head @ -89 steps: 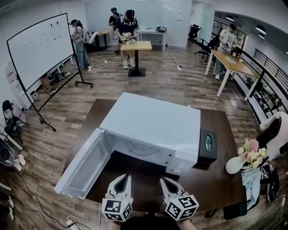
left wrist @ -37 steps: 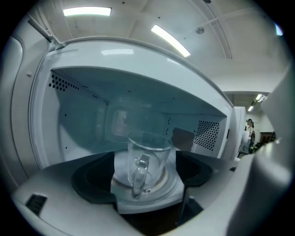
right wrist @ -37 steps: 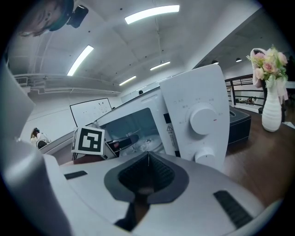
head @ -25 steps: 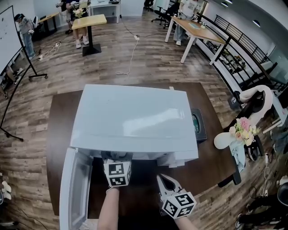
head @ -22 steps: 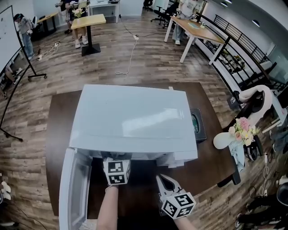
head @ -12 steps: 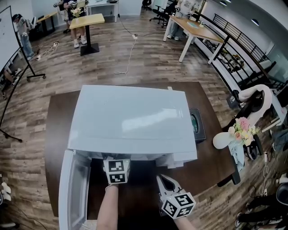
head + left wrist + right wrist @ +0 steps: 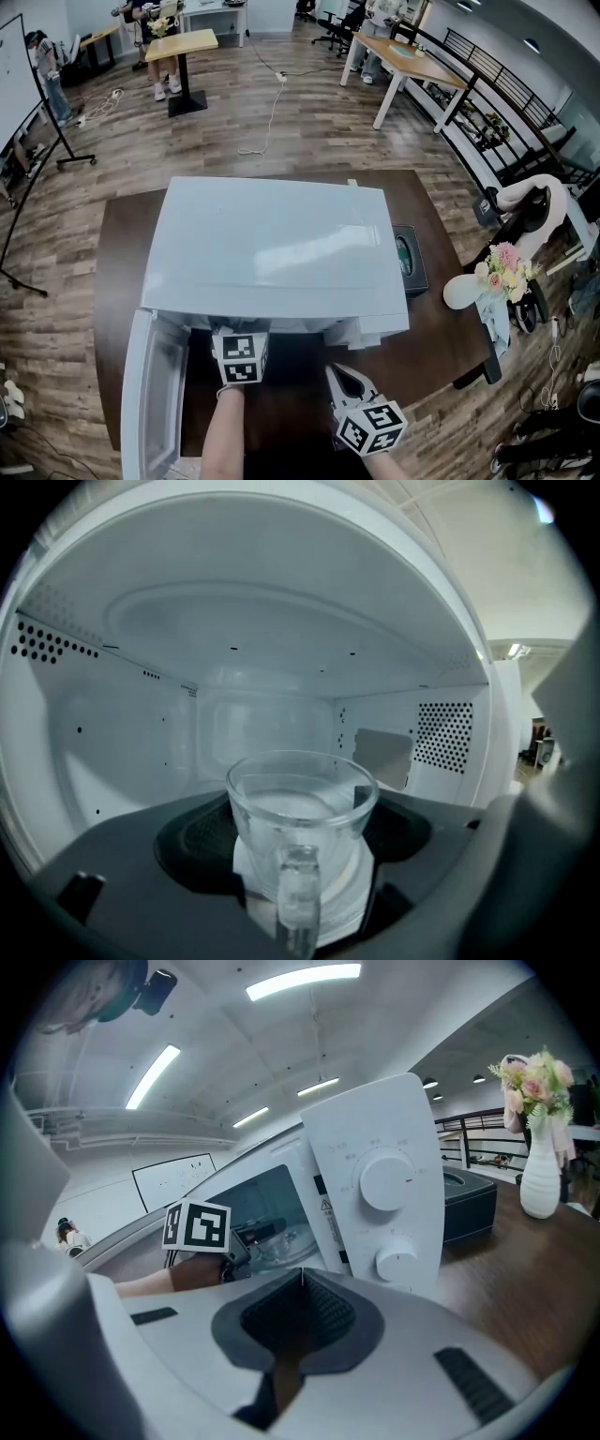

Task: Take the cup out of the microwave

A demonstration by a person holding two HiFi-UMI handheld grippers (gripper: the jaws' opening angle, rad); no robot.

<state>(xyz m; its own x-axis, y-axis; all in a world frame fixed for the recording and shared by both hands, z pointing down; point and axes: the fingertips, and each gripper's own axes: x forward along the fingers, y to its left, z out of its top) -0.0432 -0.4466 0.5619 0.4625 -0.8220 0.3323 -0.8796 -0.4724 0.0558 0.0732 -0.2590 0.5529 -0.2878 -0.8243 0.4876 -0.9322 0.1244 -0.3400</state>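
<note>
Here, the left gripper (image 7: 296,834) reaches into the cavity of the white box-shaped microwave oven (image 7: 277,248). Its dark pads are set against both sides of the clear glass cup (image 7: 300,803), closed on it. The cup is round and widens slightly to a thick rim, with its moulded handle turned toward the camera. It stands upright on a white round base (image 7: 349,892) in the middle of the cavity floor. The oven's door (image 7: 150,394) hangs open to the left. The right gripper (image 7: 302,1283) hovers outside by the control panel with two white knobs (image 7: 370,1232), jaws pressed together on nothing. The oven sits on a dark brown wooden table (image 7: 441,347).
</note>
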